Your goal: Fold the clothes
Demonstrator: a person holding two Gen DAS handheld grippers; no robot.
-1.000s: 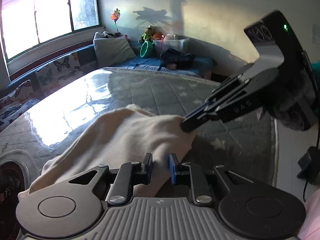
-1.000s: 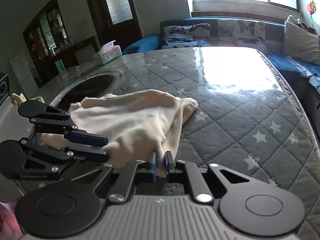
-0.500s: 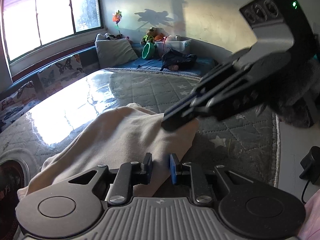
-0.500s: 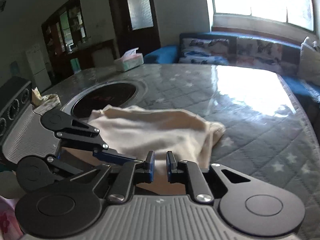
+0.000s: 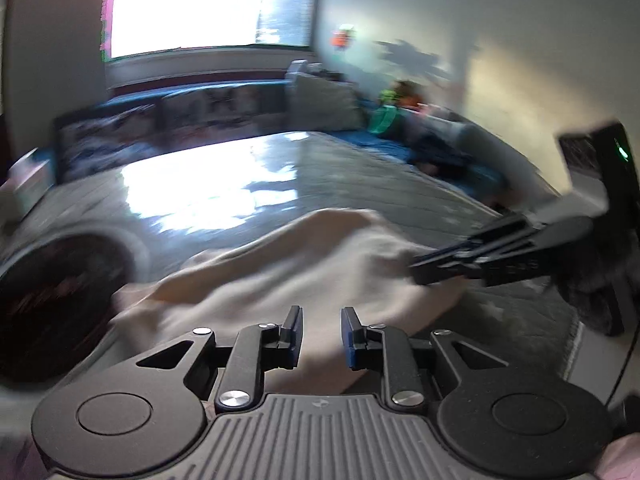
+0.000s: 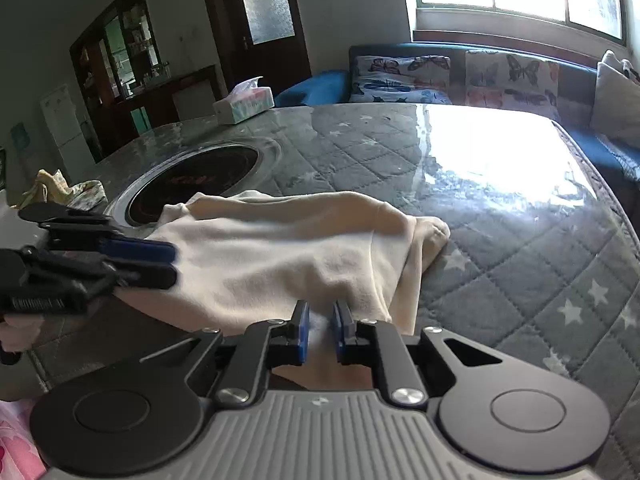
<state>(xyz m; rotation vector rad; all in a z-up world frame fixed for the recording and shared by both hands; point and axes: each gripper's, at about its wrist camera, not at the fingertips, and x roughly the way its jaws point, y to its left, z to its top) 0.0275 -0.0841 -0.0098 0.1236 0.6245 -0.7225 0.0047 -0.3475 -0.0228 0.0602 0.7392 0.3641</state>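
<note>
Cream garment (image 6: 280, 264) lying bunched on quilted tabletop (image 6: 500, 248), beside round dark inset (image 6: 196, 184), near edge draped twd both grippers. Folded over roughly once by look of doubled layer at right side; not flat, edges uneven. Left gripper (image 5: 318, 336): jaws have just been opening, gap clear w/ cloth running between pads, not pinched as far as blur allows. Right gripper (image 6: 319, 330): jaws have just been opening too, narrower gap, cloth between pads, grip looks loosened. Judged early-to-mid: one rough fold down, smoothing plus further folds left. Tissue box (image 6: 244, 100) at far end, well apart.
</note>
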